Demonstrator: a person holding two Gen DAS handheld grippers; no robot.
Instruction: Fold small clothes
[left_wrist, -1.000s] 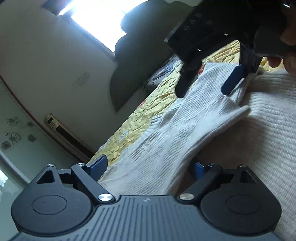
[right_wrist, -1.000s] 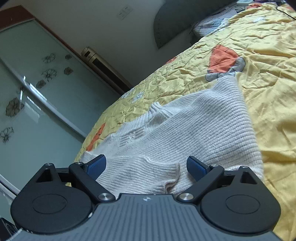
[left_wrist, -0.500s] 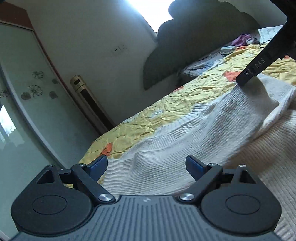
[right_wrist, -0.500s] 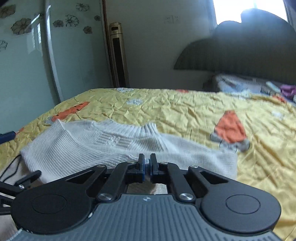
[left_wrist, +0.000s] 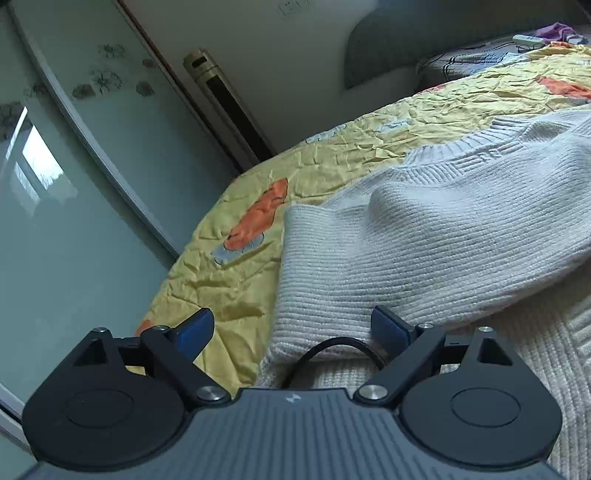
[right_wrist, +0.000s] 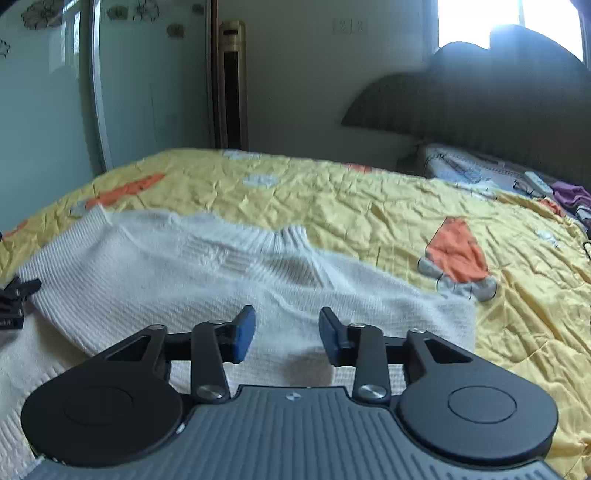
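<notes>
Sweater (right_wrist: 207, 273), white ribbed knit, lies partly folded on the yellow bedspread (right_wrist: 362, 206); both the left gripper (left_wrist: 291, 328) and right gripper (right_wrist: 287, 334) hover over it, jaws apart and empty, so smoothing the fold flat seems wise before regrasping.

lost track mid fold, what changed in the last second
The right gripper, shut half a second ago, has opened and let go of the sweater; the sleeve now lies folded across the body. The left gripper stayed open and pulled back towards the sleeve's cuff end. The sweater remains on the yellow bedspread.
</notes>
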